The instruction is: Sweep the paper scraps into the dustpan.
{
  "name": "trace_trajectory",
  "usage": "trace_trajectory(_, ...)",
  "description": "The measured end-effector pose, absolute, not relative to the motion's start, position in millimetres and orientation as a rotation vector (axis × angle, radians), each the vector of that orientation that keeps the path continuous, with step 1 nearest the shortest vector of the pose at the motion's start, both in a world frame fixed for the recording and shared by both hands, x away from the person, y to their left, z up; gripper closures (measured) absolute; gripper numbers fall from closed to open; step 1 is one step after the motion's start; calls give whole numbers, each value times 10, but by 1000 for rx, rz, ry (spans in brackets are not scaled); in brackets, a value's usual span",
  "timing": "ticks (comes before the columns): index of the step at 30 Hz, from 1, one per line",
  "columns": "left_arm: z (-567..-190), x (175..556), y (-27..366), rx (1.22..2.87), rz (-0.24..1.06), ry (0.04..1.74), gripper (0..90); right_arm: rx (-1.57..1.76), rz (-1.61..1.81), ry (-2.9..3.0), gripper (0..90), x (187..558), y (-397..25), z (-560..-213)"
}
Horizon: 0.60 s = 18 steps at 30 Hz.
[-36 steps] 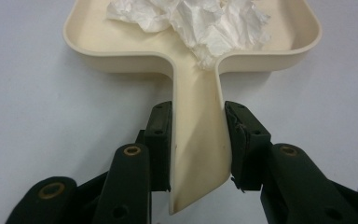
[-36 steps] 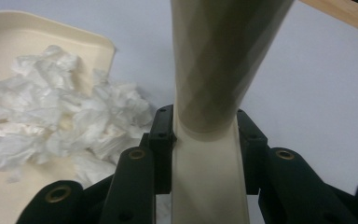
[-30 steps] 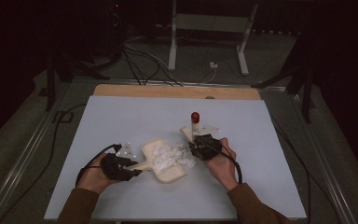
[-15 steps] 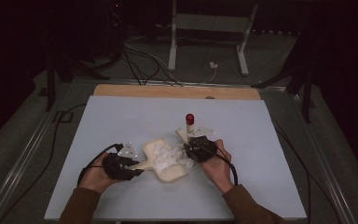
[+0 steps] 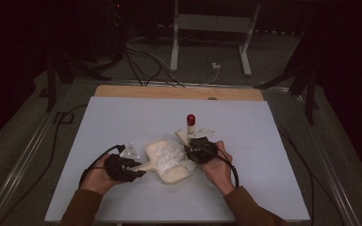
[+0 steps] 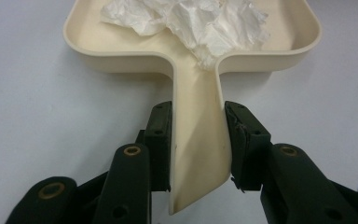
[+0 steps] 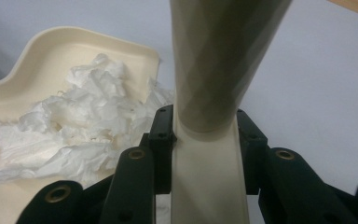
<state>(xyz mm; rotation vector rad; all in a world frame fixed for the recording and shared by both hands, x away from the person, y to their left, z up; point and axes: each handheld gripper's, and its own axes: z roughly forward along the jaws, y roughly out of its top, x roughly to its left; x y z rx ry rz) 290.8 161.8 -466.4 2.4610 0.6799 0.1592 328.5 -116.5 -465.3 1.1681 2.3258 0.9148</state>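
My left claw (image 6: 196,140) was clamped on the cream dustpan's (image 5: 169,162) handle near the counter's (image 5: 122,117) front edge, my right claw (image 7: 204,149) on the brush's (image 5: 191,126) handle. A hard sweep could have flicked the crumpled tissue (image 7: 70,135) over the pan's low rim, or twisted its smooth handle out of my grip.
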Motion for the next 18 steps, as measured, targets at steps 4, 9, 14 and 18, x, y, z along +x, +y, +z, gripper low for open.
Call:
trace_trajectory(4, -4664, 2908, 1617, 2461, 160, 680, 658, 1171, 923, 2330, 669, 3279, -1155, -4649)
trace_trajectory(9, -4663, 2909, 1614, 2464, 162, 678, 658, 1165, 930, 2337, 669, 3272, -1126, -4647)
trace_trajectory(14, -4664, 2909, 1611, 2465, 162, 677, 657, 1167, 937, 2342, 669, 3262, -1099, -4644)
trace_trajectory(18, -4666, 2907, 1604, 2463, 162, 679, 657, 1166, 943, 2343, 669, 3258, -1081, -4643)
